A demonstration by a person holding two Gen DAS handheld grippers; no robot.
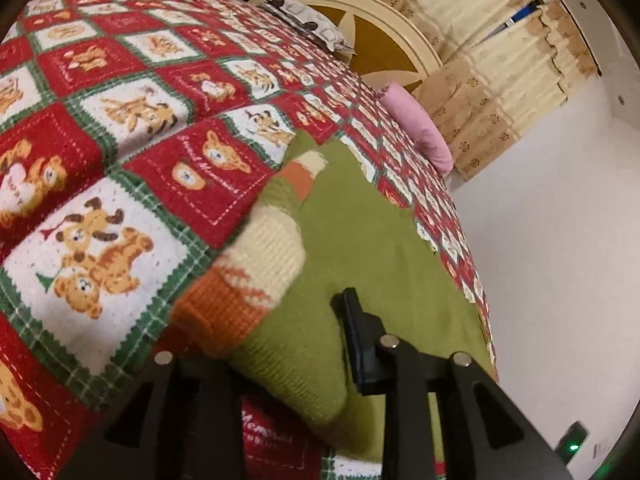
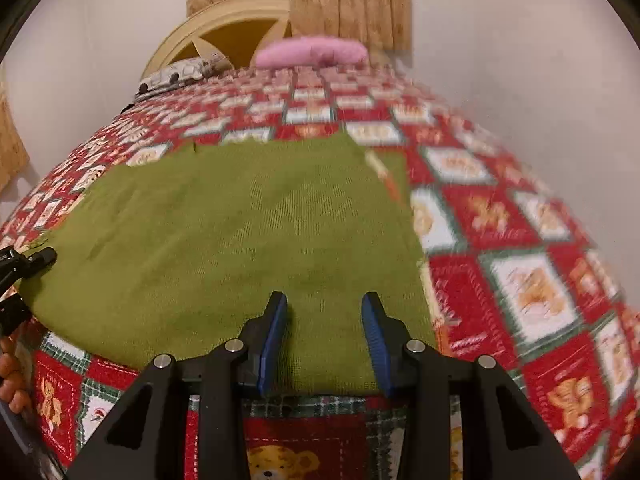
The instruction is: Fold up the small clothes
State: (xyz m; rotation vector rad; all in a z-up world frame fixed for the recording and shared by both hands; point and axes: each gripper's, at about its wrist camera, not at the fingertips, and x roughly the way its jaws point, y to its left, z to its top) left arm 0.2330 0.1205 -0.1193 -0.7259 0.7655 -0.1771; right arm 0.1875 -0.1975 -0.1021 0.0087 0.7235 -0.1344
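A small green knit sweater (image 2: 240, 232) lies flat on the red patchwork blanket (image 2: 520, 280). Its sleeve, banded in cream and orange, shows in the left wrist view (image 1: 272, 248), lifted and folded over the green body (image 1: 380, 248). My left gripper (image 1: 304, 344) is closed on the sleeve fabric; only its right finger (image 1: 356, 340) shows, the other is hidden under the knit. It also shows at the sweater's left edge in the right wrist view (image 2: 24, 272). My right gripper (image 2: 324, 320) is open, blue pads apart, just above the sweater's near hem.
The blanket with bear squares (image 1: 100, 200) covers the whole bed. A pink pillow (image 2: 312, 54) and a patterned pillow (image 2: 176, 76) lie at the headboard (image 2: 224, 28). Curtains (image 2: 344, 0) hang behind. A wall (image 1: 560, 240) runs along the bed's side.
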